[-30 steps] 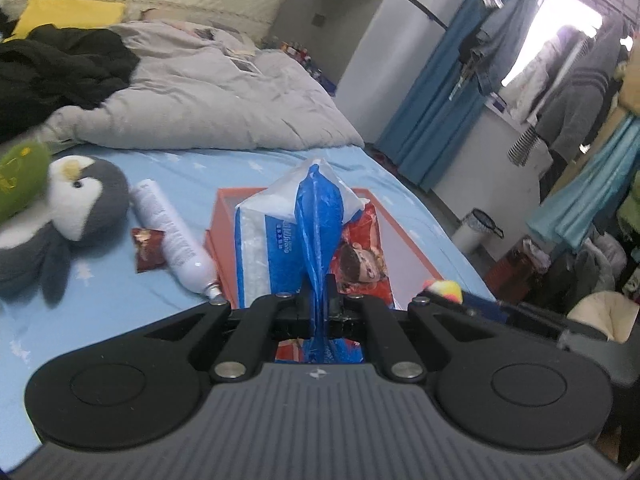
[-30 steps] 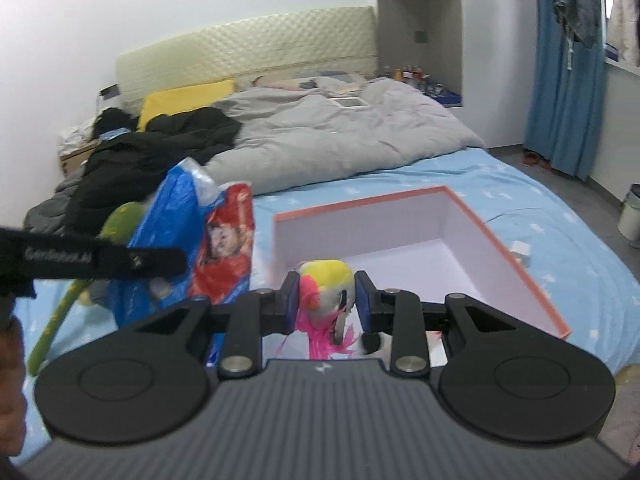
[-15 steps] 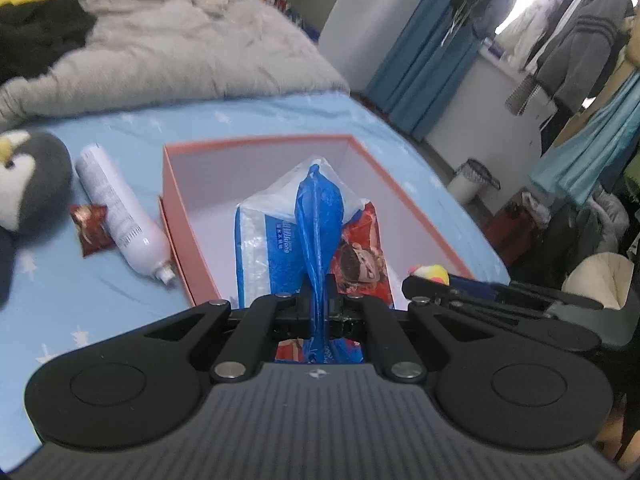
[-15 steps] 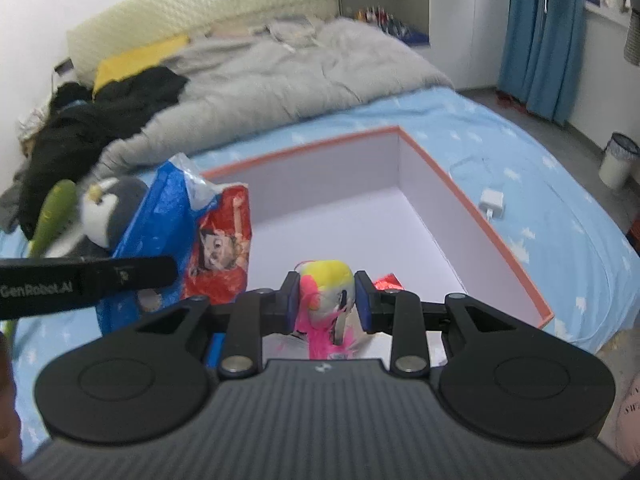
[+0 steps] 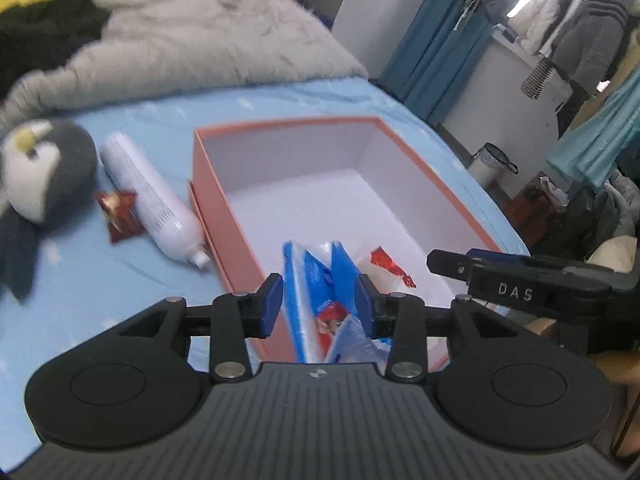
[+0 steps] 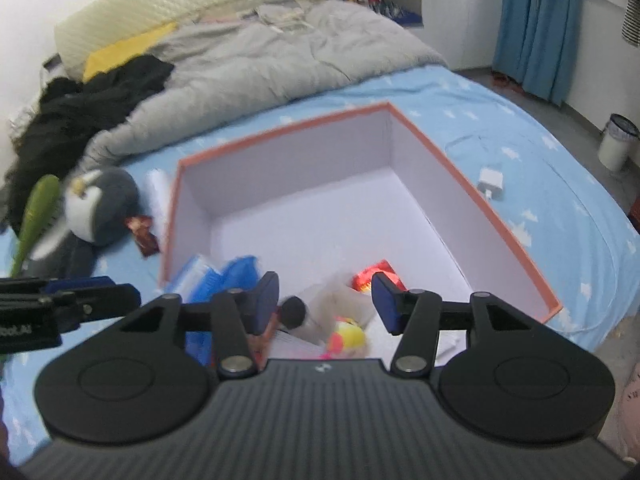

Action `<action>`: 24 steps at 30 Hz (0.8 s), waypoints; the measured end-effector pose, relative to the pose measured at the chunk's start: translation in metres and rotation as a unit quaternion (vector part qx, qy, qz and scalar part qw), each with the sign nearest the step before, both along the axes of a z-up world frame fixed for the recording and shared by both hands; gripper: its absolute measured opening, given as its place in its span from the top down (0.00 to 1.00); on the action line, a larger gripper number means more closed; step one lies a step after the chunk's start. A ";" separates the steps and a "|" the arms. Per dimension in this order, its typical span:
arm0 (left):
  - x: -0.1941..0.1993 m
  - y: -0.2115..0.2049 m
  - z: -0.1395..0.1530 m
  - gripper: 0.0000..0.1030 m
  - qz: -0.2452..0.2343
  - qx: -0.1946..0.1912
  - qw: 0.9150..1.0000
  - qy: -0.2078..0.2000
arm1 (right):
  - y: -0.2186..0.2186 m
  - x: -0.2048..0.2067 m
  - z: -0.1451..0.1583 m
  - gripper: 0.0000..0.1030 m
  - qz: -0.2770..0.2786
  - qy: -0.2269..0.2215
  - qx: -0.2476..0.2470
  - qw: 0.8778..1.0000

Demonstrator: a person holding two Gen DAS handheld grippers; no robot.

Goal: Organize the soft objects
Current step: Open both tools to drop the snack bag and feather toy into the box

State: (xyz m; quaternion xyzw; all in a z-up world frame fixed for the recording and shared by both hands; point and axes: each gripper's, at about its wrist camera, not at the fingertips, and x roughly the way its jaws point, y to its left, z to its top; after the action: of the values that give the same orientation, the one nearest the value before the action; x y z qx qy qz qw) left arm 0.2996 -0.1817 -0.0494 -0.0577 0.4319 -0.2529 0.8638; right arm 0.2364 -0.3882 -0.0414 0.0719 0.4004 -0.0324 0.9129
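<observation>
Both tools opening; blue packet [image 5: 316, 300], yellow-pink toy [image 6: 348, 336] dropped into box [image 5: 424, 168].

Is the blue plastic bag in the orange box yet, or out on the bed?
In. The blue plastic bag sits inside the orange box at its near corner, between the opening jaws of the left hand-held gripper, whose pads no longer pinch it.

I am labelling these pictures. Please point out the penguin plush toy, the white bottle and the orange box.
penguin plush toy [image 5: 44, 168]: left wrist view, on its grey and white head.
white bottle [image 5: 148, 200]: left wrist view, on the middle of its body.
orange box [image 6: 472, 196]: right wrist view, on its right rim.
</observation>
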 end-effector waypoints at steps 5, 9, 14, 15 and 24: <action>-0.026 0.032 0.041 0.56 0.023 0.008 0.998 -0.054 | 0.019 -0.021 0.036 0.47 0.019 -0.053 0.004 0.998; -0.050 0.060 0.064 0.56 0.045 0.002 0.996 -0.073 | 0.035 -0.041 0.064 0.47 0.042 -0.090 0.018 0.995; -0.085 0.091 0.078 0.56 0.072 0.008 0.993 -0.095 | 0.059 -0.068 0.085 0.47 0.071 -0.121 0.024 0.990; -0.092 0.098 0.079 0.56 0.077 0.006 0.992 -0.097 | 0.064 -0.073 0.087 0.47 0.079 -0.125 0.024 0.989; -0.155 0.160 0.076 0.56 0.148 -0.031 0.985 -0.089 | 0.106 -0.117 0.090 0.47 0.129 -0.150 0.039 0.979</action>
State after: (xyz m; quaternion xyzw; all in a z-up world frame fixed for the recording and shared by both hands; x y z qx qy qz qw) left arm 0.1447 -0.0222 0.0263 -0.1250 0.3317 -0.1401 0.9245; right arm 0.1198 -0.2826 0.0490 0.0595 0.2661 0.1128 0.9555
